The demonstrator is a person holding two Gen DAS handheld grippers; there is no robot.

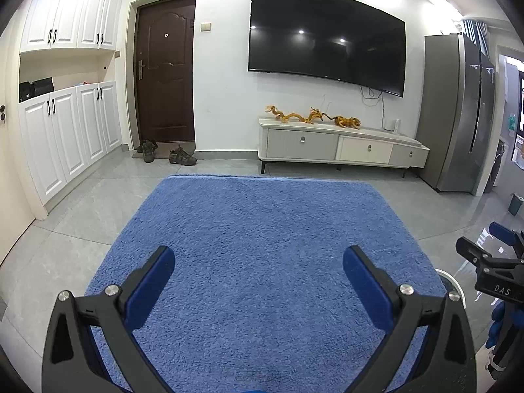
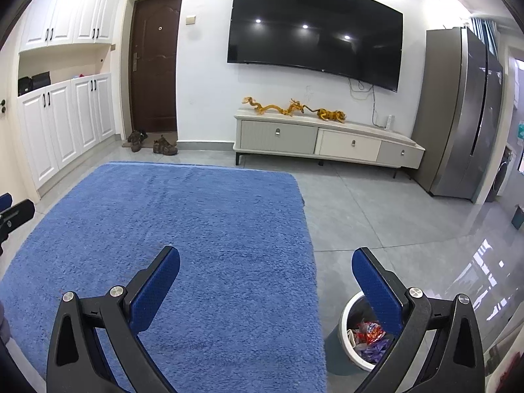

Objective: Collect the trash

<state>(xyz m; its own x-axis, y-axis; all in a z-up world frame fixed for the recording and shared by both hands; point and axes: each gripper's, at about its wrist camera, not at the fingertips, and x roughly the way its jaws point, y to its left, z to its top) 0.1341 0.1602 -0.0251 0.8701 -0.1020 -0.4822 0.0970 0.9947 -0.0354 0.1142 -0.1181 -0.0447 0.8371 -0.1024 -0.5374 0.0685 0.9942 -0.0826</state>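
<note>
A round white trash bin (image 2: pixel 352 337) stands on the tile floor just right of the blue rug (image 2: pixel 183 229), holding several colourful wrappers (image 2: pixel 368 332). My right gripper (image 2: pixel 265 263) is open and empty, held above the rug's right edge, with its right finger in front of the bin. My left gripper (image 1: pixel 258 262) is open and empty above the middle of the rug (image 1: pixel 262 229). The bin's rim (image 1: pixel 453 283) peeks out behind the left gripper's right finger. The right gripper (image 1: pixel 491 255) shows at the right edge of the left wrist view. No loose trash shows on the rug.
A TV stand (image 2: pixel 327 140) with orange toy figures sits under a wall TV (image 2: pixel 314 29). A grey fridge (image 2: pixel 465 114) stands right, white cabinets (image 2: pixel 65 124) left. Shoes (image 2: pixel 165 145) lie by the brown door. A small dark bin (image 1: pixel 515 204) stands far right.
</note>
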